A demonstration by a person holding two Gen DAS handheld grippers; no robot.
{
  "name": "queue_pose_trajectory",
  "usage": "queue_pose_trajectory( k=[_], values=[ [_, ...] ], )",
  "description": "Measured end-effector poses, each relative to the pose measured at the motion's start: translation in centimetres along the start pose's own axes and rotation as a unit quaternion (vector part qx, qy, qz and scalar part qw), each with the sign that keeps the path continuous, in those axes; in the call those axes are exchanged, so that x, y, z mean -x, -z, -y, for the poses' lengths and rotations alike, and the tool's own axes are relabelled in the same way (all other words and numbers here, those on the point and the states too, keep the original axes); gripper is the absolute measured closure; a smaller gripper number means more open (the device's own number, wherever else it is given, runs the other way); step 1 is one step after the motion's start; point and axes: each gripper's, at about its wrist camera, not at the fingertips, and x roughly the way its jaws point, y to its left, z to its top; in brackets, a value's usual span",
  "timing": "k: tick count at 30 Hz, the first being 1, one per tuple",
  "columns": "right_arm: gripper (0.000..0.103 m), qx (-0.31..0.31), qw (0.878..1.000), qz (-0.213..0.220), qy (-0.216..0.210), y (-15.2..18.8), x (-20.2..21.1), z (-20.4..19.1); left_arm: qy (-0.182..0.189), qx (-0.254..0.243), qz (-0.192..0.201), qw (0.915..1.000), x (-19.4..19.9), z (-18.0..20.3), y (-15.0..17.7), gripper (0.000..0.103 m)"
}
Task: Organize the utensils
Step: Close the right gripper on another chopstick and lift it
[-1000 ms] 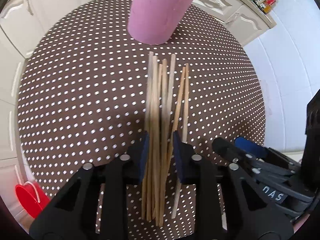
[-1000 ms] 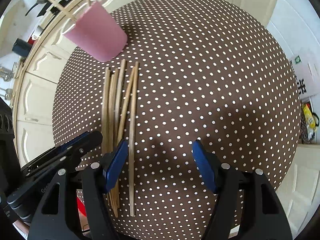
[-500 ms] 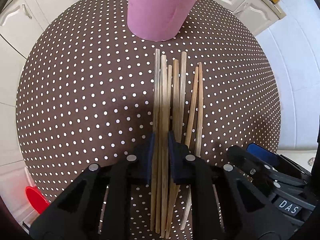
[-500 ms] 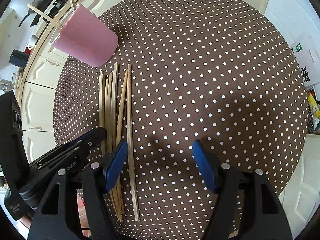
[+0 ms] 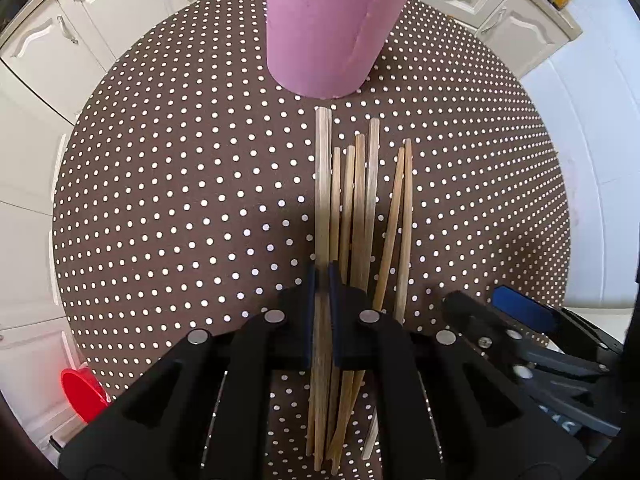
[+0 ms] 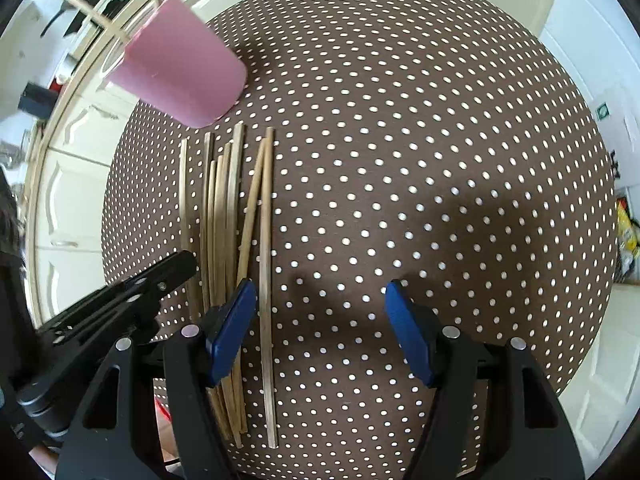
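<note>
Closed now: left hand-held gripper (image 5: 322,280) pinching pale wooden chopsticks (image 5: 322,200), six o'clock of tall pink cup (image 5: 328,28). Right hand-held gripper (image 6: 320,320) wide open, idle. Lift next, probably.

Both views are fisheye, each looking forward along the two fingers of its own hand-held gripper and steeply down at the round dotted desk (image 5: 168,208).

The left wrist view sits low and close, with the left hand-held gripper (image 5: 322,280) at bottom centre and the pink cup (image 5: 328,28) at the top.

The right wrist view looks from further right, with the right hand-held gripper (image 6: 320,312) at the bottom.

Both views share the desk (image 6: 420,140), the cup (image 6: 180,76) and the chopsticks (image 5: 360,208) (image 6: 228,216); each shows the other gripper at its lower edge.
</note>
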Motion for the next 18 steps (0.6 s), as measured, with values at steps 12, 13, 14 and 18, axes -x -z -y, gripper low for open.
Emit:
queue_pose_trajectory(
  k=[12,13,14,18],
  values=[
    [0.058,0.055,0.995,-0.015,0.078,-0.6,-3.7,-5.0,-0.004,0.049,0.0,0.9988,0.3,-3.9,-0.2,0.096],
    [0.059,0.056,0.995,-0.015,0.081,-0.7,-3.8,-5.3,-0.007,0.051,0.004,0.9987,0.3,-4.1,-0.2,0.096],
    [0.066,0.059,0.994,-0.012,0.089,-0.8,-4.0,-5.6,-0.01,0.053,0.006,0.9986,0.2,-4.2,-0.3,0.096],
    [0.087,0.059,0.991,0.013,0.122,-1.0,-4.4,-6.6,-0.005,0.063,0.007,0.998,0.1,-5.4,0.2,0.096]
  ],
)
